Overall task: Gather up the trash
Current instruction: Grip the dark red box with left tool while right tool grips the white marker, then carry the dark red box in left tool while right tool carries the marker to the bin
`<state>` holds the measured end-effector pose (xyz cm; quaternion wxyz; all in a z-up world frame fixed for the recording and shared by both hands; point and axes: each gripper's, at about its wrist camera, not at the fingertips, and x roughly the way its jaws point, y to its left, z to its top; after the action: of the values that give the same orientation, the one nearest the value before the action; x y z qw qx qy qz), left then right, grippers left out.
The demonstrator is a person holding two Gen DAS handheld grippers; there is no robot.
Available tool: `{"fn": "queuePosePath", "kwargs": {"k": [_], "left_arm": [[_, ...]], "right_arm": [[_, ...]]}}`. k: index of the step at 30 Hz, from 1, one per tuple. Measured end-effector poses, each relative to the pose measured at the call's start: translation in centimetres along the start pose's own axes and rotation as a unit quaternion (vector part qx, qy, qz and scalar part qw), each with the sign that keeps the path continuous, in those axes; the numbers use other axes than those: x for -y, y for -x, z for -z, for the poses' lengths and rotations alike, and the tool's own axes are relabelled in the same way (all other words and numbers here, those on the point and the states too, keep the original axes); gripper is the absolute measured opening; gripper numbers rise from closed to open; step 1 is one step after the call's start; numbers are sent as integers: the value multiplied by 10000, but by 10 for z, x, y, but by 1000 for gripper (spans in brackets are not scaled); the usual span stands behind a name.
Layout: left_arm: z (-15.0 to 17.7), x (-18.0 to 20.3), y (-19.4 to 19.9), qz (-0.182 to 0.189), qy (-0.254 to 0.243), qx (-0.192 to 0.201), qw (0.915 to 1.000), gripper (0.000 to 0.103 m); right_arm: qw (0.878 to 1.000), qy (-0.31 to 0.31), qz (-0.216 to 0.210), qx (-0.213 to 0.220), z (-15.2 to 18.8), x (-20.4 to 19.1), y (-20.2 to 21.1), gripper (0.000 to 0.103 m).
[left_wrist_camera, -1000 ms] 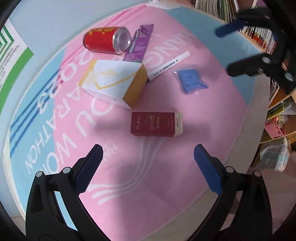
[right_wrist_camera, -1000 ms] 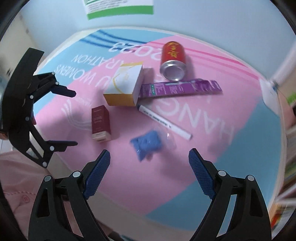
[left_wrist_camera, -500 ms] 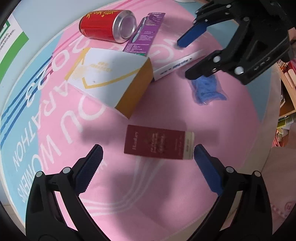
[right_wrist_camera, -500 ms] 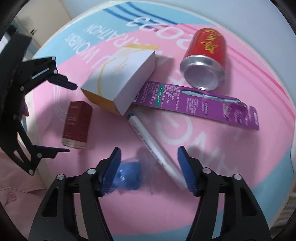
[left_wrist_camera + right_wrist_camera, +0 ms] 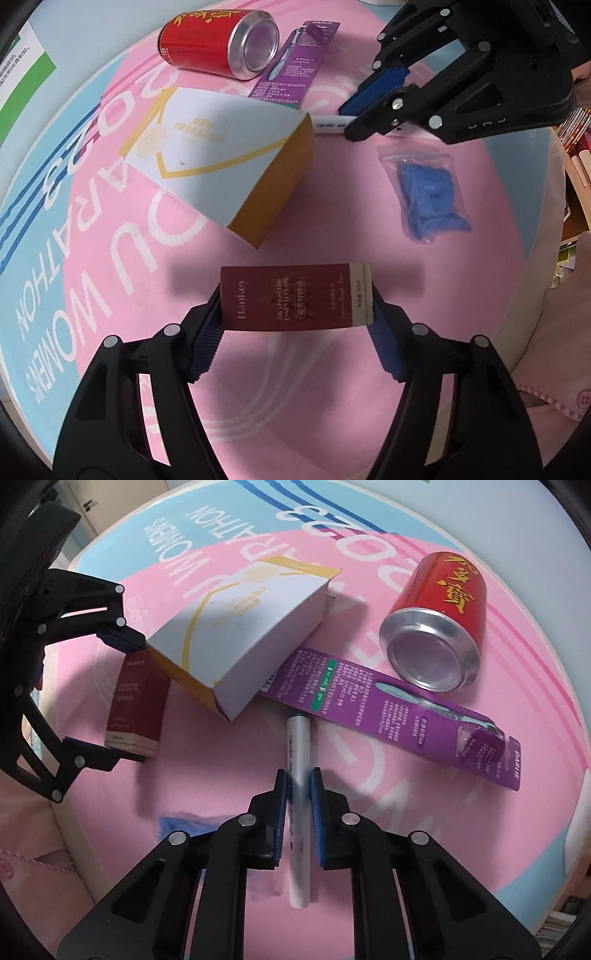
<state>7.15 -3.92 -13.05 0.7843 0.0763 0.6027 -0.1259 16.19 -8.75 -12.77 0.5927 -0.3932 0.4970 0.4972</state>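
Observation:
A maroon carton [image 5: 291, 301] lies on the pink mat. My left gripper [image 5: 295, 295] points down over it, jaws closing, with a blue pad touching each short end of the carton. In the right wrist view the carton [image 5: 135, 701] shows between the same fingers [image 5: 125, 640]. A white marker pen [image 5: 298, 738] lies on the mat, and my right gripper [image 5: 299, 779] is shut on its barrel. Seen from the left wrist, the right gripper [image 5: 347, 120] sits at the upper right over the marker [image 5: 328, 123].
A white and gold box [image 5: 221, 147] lies beside the carton. Beyond it are a red can [image 5: 218, 40] on its side and a purple toothbrush pack [image 5: 295, 59]. A clear bag of blue material [image 5: 428, 195] lies to the right. Pink clothing [image 5: 546, 369] edges the mat.
Both grippers came down onto the mat. The left jaws closed in from wide open onto the maroon carton's ends. The right gripper rolled and shut on the marker.

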Motion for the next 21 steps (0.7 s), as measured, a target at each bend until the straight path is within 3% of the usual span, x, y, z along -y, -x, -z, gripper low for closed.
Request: {"fn": "queuePosePath", "kwargs": {"k": [8,14,21], "left_arm": [[12,-8,30,-99,-42,169,9998,67],[20,3,48,-138,-468,310,9983,67],[17,15,57,-90,-971,428,9943,67]], "right_arm": [[9987,-367,263,247,15,12,37,14],[9936,-919,555,357,38,19,65,14],[9813,-1641,917,420,70,-1,87,14]]}}
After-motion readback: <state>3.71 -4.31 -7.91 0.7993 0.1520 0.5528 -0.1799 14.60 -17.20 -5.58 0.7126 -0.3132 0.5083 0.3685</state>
